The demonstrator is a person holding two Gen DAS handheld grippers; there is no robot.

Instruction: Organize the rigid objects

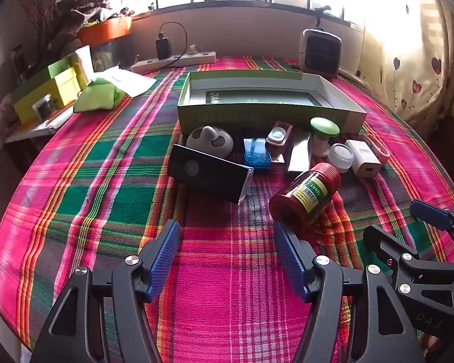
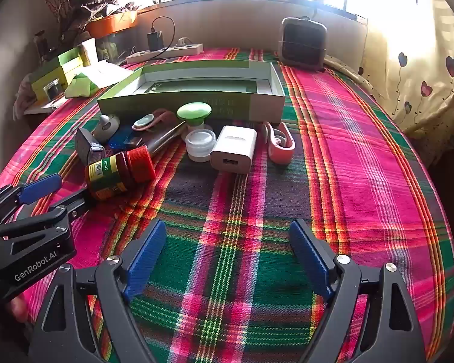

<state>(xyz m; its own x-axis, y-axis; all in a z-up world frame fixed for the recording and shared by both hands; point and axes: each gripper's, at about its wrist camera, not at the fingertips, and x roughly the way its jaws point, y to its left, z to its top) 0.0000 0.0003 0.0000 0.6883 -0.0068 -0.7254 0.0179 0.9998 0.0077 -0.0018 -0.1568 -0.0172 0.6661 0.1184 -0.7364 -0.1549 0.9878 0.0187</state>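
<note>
An open green box [image 1: 269, 115] [image 2: 190, 103] stands on the plaid cloth, with small objects in front of it. A red-capped jar [image 1: 305, 196] [image 2: 118, 169] lies on its side. A black case [image 1: 208, 175], a blue box [image 1: 256, 154], a green-capped bottle [image 1: 324, 127] [image 2: 194, 112], a small clear pot [image 2: 200, 143], a white charger [image 2: 234, 149] and a pink piece [image 2: 280, 145] lie around it. My left gripper [image 1: 227, 233] [image 2: 60, 193] is open and empty, its right finger just beside the jar's base. My right gripper [image 2: 228, 230] [image 1: 402, 224] is open over bare cloth, short of the charger.
A small heater [image 1: 319, 53] stands at the back right and a power strip [image 1: 175, 60] with a plugged charger at the back. Yellow-green boxes and papers [image 1: 60, 87] crowd the left edge. A curtain [image 2: 423, 75] hangs at the right.
</note>
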